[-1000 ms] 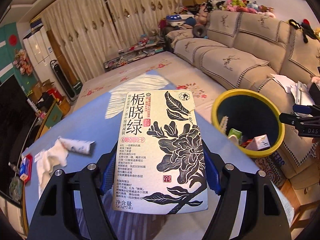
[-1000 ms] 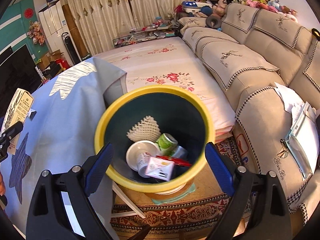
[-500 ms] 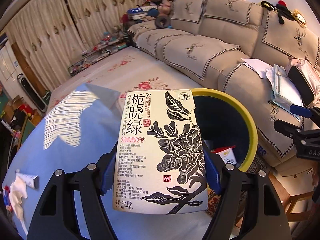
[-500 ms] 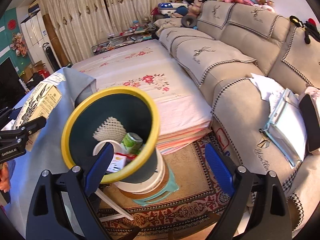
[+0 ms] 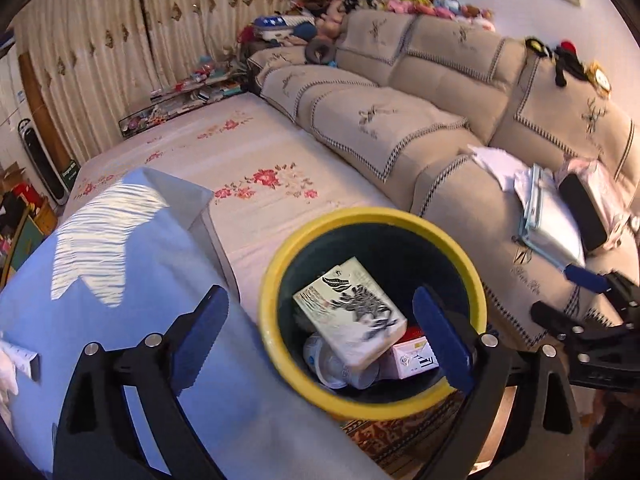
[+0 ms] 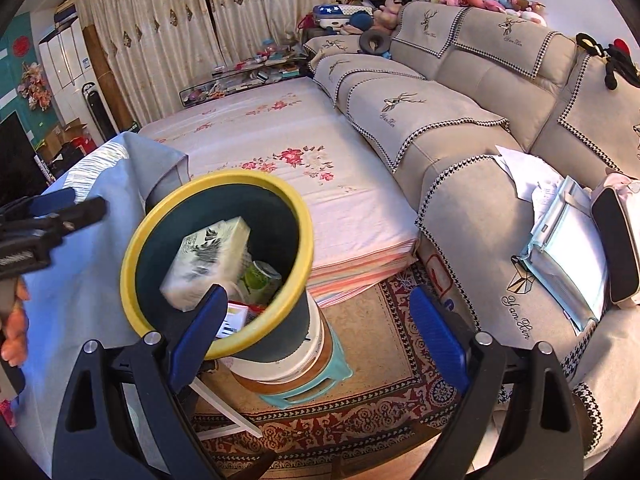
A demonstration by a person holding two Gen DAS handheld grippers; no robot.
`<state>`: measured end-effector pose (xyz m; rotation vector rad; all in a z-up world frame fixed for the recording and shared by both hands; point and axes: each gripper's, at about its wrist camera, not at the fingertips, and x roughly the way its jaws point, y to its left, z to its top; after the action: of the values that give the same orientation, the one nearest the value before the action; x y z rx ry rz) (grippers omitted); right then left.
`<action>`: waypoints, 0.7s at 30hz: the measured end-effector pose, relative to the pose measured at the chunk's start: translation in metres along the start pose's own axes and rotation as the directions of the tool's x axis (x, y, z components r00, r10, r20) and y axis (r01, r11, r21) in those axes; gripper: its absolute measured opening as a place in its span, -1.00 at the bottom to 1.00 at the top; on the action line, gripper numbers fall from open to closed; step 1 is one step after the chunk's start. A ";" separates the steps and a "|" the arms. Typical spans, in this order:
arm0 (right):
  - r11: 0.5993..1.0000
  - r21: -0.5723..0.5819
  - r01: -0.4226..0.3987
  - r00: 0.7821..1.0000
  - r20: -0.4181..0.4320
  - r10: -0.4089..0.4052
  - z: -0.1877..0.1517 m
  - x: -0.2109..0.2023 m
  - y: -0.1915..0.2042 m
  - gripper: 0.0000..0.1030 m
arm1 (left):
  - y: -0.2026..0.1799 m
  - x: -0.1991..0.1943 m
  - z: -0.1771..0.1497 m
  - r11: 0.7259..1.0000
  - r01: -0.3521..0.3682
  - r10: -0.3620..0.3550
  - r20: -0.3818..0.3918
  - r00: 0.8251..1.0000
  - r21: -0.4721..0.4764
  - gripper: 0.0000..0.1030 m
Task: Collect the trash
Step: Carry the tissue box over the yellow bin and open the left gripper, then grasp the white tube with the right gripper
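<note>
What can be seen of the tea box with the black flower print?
The tea box is a flat, cream-coloured carton, apparently cardboard, printed with a black flower and leaves. It sits tilted inside the yellow-rimmed bin, printed face up, one end higher than the other. It is motion-blurred, so it may not have settled. Beneath it lie a clear plastic cup, a small white packet and a green can. No jaws touch it.

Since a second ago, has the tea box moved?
Yes. The tea box has left the left gripper, whose jaws are opening, and is now inside the yellow-rimmed bin, blurred, atop the other trash.
</note>
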<state>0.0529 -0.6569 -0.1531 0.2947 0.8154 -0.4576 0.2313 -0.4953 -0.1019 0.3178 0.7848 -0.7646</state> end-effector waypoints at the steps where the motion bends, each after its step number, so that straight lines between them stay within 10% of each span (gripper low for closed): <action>1: 1.000 -0.003 -0.005 1.000 0.000 0.005 0.000 0.000 0.003 0.70 | 0.009 -0.013 -0.004 1.000 0.004 -0.003 0.019 1.000 -0.021 0.85; 11: 0.996 -0.066 -0.056 0.998 -0.002 0.056 0.003 0.000 0.048 0.70 | 0.125 -0.119 -0.076 0.975 -0.100 0.124 0.115 0.986 -0.198 0.88; 21: 0.953 -0.222 -0.207 0.978 -0.055 0.200 0.012 0.007 0.165 0.70 | 0.255 -0.191 -0.173 0.880 -0.286 0.347 0.101 0.932 -0.379 0.90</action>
<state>0.1464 -0.5214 -0.1374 0.1719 0.8507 -0.1643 0.2378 -0.1332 -0.0829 0.0463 0.6755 -0.3202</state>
